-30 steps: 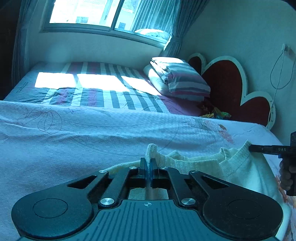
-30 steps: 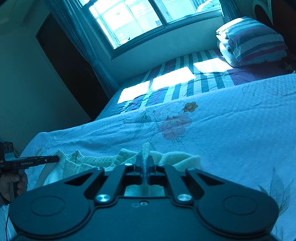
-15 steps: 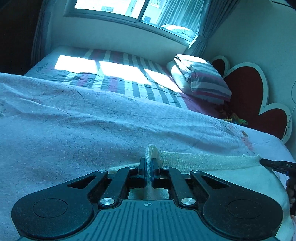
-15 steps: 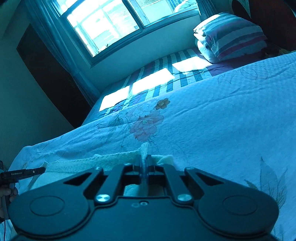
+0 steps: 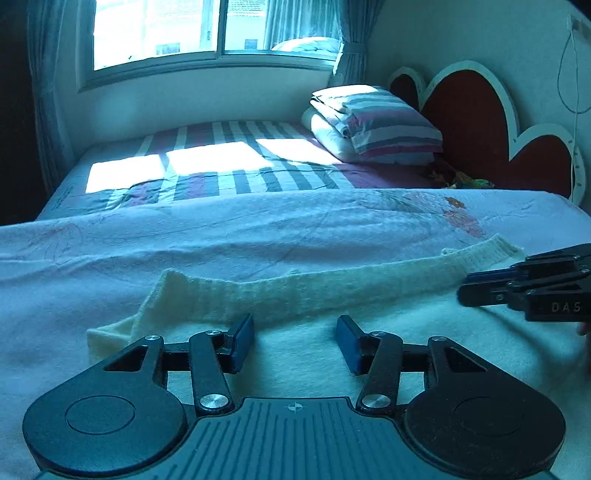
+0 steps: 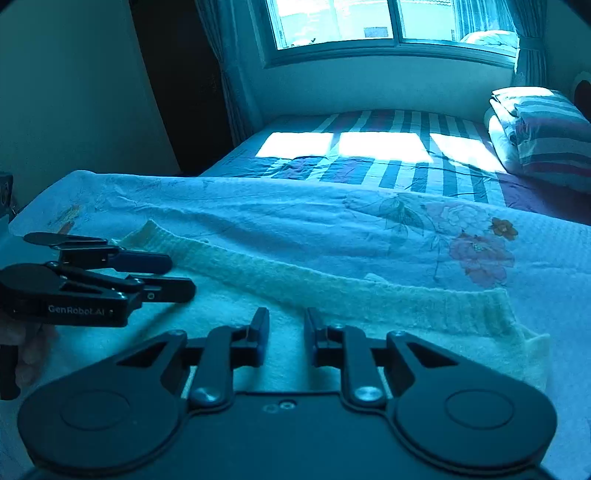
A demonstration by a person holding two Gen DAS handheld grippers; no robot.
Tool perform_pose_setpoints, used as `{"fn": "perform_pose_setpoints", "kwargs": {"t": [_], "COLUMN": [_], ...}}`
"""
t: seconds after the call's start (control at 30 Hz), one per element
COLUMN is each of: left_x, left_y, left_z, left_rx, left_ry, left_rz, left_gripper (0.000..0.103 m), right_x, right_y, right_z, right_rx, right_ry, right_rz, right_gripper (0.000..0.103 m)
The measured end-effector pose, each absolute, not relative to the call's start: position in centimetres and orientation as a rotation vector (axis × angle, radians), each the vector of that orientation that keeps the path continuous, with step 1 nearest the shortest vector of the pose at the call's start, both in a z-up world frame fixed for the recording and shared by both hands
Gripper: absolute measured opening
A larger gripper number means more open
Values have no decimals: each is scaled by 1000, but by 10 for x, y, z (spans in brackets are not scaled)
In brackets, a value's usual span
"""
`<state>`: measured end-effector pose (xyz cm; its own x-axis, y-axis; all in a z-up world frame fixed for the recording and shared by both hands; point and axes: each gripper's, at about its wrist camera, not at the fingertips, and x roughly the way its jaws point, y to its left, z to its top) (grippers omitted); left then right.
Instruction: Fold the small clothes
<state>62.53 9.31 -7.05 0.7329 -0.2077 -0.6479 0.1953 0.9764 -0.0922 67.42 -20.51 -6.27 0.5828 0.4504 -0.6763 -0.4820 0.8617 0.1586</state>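
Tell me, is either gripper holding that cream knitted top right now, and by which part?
Nothing is held. The left gripper and right gripper are both open above the cream knitted top, which lies flat on the bed.

The garment [image 5: 332, 332] lies flat on the quilt [image 5: 221, 236], its ribbed edge on the far side. Behind the quilt lies the sheet [image 5: 229, 162], with pillows [image 5: 373, 125] at its right, against the headboard [image 5: 476, 122]. The window [image 5: 207, 29] is behind the bed.

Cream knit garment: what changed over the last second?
Both grippers let go: left gripper and right gripper, shut on its ribbed edge before, now stand open. The cream knit garment dropped from lifted and bunched to flat on the floral bedspread. Striped pillow unmoved.
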Motion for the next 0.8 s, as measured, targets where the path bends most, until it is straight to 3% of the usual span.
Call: {"fn": "perform_pose_setpoints", "kwargs": {"t": [0.2,0.27,0.3,0.33,0.57,0.67,0.73,0.8], "left_x": [596,578,568,563,557,554,548,553], "left_y": [160,162,156,143,53,73,89,101], "left_z": [-61,-47,-40,-36,-60,-72,-57,-46], "left_rx": [-20,-76,-103,-98,50,10,2,8], "left_ry": [715,670,644,633,697,704,673,617], "left_rz": [-46,-73,-104,-139,-264,-209,-161,-141], "left_gripper": [50,50,50,50,50,50,50,50], "right_x": [675,666,656,644,590,591,598,595], "right_y": [-299,-313,-313,-310,-217,-202,-226,-239], "right_z": [-62,-53,-45,-37,-35,-51,-50,-38], "right_rx": [30,77,81,90,0,-118,-2,29], "right_ry": [776,785,755,717,734,770,789,753], "right_rz": [373,349,347,370,630,563,509,488], "right_gripper": [3,8,20,22,18,17,14,25]}}
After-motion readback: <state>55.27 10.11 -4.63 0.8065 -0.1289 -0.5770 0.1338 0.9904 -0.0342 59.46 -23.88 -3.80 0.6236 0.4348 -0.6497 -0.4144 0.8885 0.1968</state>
